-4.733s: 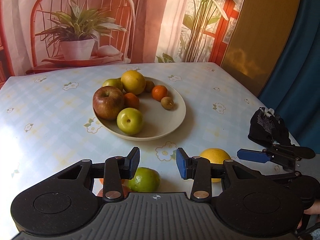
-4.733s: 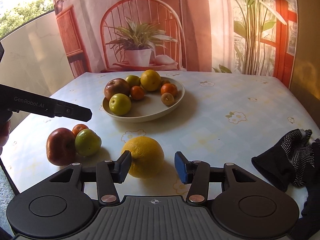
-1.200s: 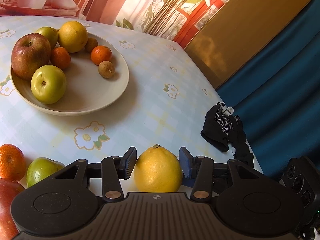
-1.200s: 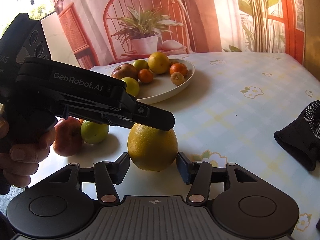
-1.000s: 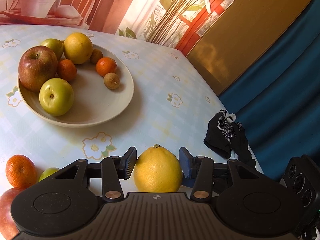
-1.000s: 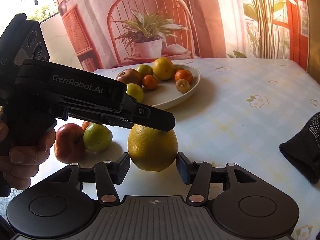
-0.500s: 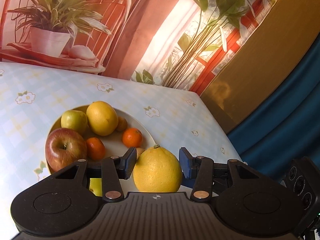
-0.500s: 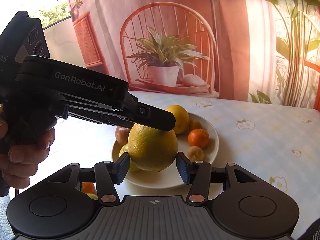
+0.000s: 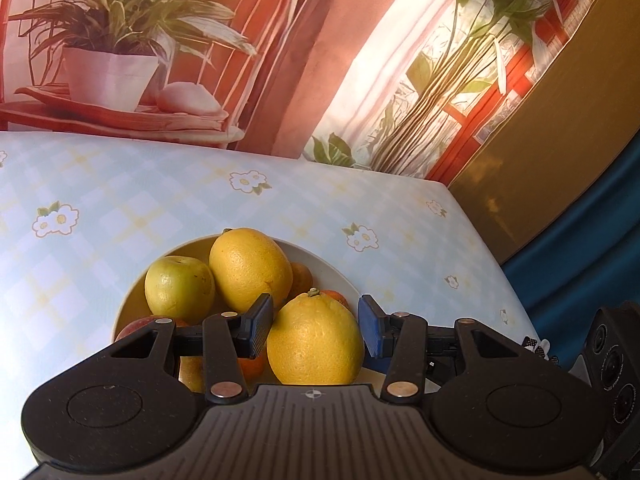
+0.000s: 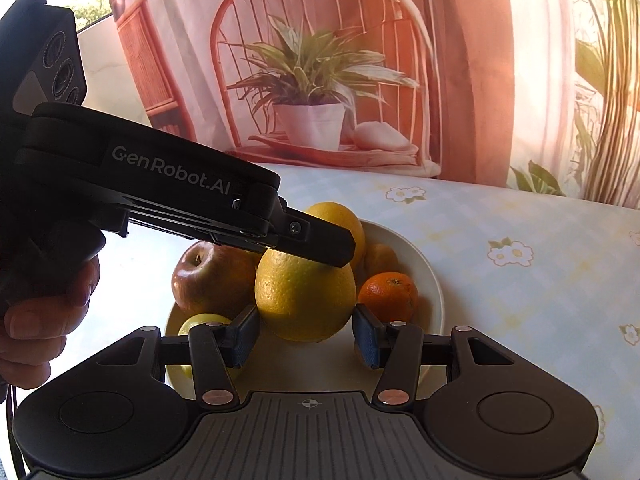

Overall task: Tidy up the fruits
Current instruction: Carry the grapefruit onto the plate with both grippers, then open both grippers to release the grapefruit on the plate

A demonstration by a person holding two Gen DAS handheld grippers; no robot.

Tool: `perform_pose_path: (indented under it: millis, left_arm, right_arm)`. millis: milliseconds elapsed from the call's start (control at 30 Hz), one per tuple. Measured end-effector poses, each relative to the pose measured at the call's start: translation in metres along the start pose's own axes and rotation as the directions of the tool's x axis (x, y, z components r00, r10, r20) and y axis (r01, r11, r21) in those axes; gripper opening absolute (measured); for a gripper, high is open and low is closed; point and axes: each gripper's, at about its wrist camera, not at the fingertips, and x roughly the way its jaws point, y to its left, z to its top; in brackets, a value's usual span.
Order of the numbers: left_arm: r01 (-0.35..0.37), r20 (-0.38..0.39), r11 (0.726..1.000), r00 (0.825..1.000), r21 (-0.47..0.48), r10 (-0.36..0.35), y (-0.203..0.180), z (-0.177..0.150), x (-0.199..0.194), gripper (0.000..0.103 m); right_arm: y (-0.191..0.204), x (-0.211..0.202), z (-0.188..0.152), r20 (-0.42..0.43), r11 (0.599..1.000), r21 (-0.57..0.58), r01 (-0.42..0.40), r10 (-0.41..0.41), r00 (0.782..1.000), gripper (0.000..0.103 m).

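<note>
A large yellow citrus fruit [image 9: 316, 340] [image 10: 306, 300] hangs in the air over the cream plate [image 9: 332, 260] [image 10: 434, 292], gripped from two sides. My left gripper [image 9: 314, 314] is shut on it, pads against its flanks. My right gripper [image 10: 305, 320] is shut on its lower half. In the right wrist view one of the left gripper's fingers [image 10: 320, 246] crosses the fruit's top. The plate holds a red apple [image 10: 212, 276], a green apple [image 9: 178, 288], another yellow citrus [image 9: 250, 268], a mandarin [image 10: 386, 296] and smaller fruit, partly hidden.
The plate sits on a table with a pale blue flowered cloth [image 9: 120, 208]. A printed backdrop with a potted plant [image 10: 312, 80] stands behind it, a blue curtain [image 9: 580, 248] to the right. A person's hand [image 10: 40, 320] holds the left gripper's handle.
Both grippers have carried the yellow citrus up off the table and forward until it hangs over the plate. The loose fruit and the black glove have left view.
</note>
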Motion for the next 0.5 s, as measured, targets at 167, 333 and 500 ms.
perform_pose_path:
  millis: [167, 333, 500]
  left_arm:
    - [-0.002, -0.015, 1.0, 1.0, -0.01, 0.002, 0.003, -0.001, 0.004, 0.049]
    - [-0.016, -0.012, 1.0, 1.0, 0.003, 0.016, 0.001, 0.0, 0.002, 0.047]
    - [-0.033, 0.016, 0.999, 0.999, 0.008, 0.033, 0.0, 0.0, -0.01, 0.047]
  right_arm:
    - [-0.001, 0.007, -0.001, -0.02, 1.0, 0.0, 0.008, -0.008, 1.0, 0.047]
    - [-0.004, 0.011, 0.0, -0.026, 0.999, 0.015, 0.043, -0.043, 0.999, 0.048]
    - [0.002, 0.015, -0.002, -0.032, 0.997, -0.008, 0.08, -0.08, 0.996, 0.049]
